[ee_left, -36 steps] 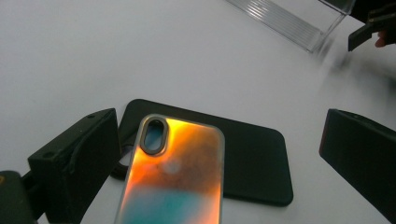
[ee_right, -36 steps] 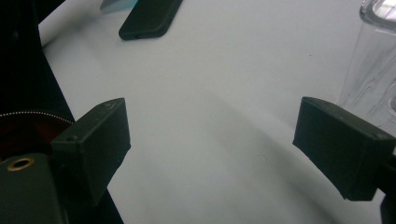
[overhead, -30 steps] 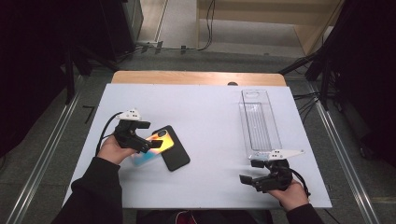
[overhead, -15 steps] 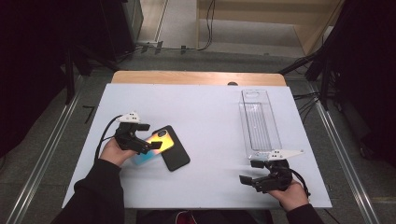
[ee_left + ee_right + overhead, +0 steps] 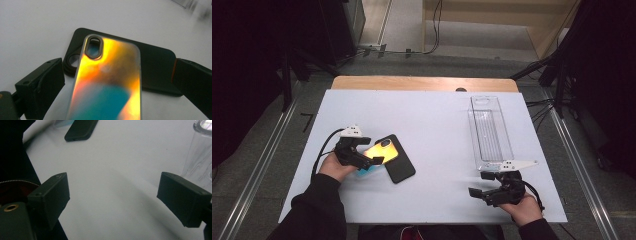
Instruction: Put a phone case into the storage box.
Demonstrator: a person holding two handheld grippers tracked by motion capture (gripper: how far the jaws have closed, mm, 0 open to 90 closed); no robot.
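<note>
A white worktop fills the middle of the high view, with dark floor and cables around it. On its lower left lies your iridescent phone case, its far end resting on top of a black phone case. In the left gripper view the iridescent case runs up between the jaws of your left claw, which stand spread on either side without touching it. Your right claw, at lower right, is spread wide over bare worktop, just below a clear plastic tray.
</note>
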